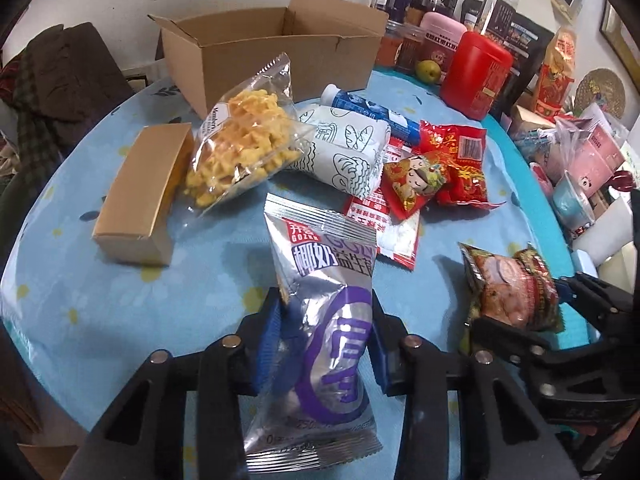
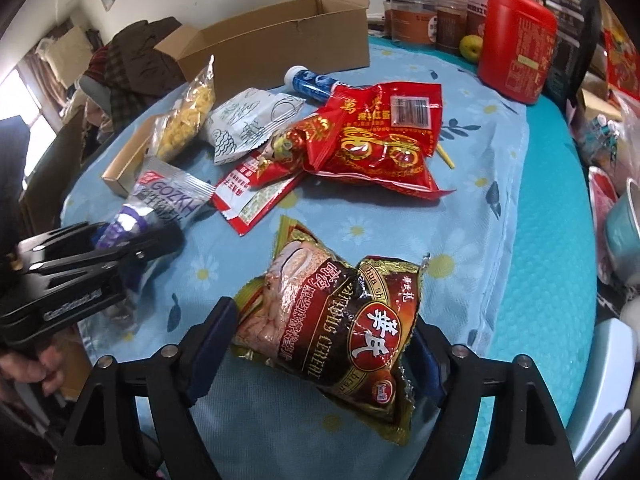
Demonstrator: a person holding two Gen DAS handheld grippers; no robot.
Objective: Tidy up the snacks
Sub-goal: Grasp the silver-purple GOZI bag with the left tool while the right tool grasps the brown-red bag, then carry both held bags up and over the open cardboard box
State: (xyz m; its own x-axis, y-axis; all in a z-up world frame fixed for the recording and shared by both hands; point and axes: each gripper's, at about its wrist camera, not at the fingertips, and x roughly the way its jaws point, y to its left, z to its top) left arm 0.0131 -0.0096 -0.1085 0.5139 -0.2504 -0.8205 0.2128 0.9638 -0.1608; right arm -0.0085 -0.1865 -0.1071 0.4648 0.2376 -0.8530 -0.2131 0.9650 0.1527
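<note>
A silver and purple snack packet (image 1: 320, 320) sits between the blue pads of my left gripper (image 1: 326, 312), which is shut on it just above the blue flowered tablecloth (image 1: 120, 300). From the right wrist view, the left gripper (image 2: 132, 248) is at the left with the same silver packet (image 2: 168, 196). A brown and gold cereal packet (image 2: 332, 320) lies between the fingers of my right gripper (image 2: 324, 320). Its jaws stand wide and do not squeeze the packet. An open cardboard box (image 1: 280, 56) stands at the back of the table.
Between me and the box lie a clear bag of yellow snacks (image 1: 244, 148), a white printed packet (image 1: 344, 152), red packets (image 1: 452, 160), a blue tube (image 1: 360, 108) and a small brown box (image 1: 140, 200). A red canister (image 1: 476, 76) and jars crowd the back right.
</note>
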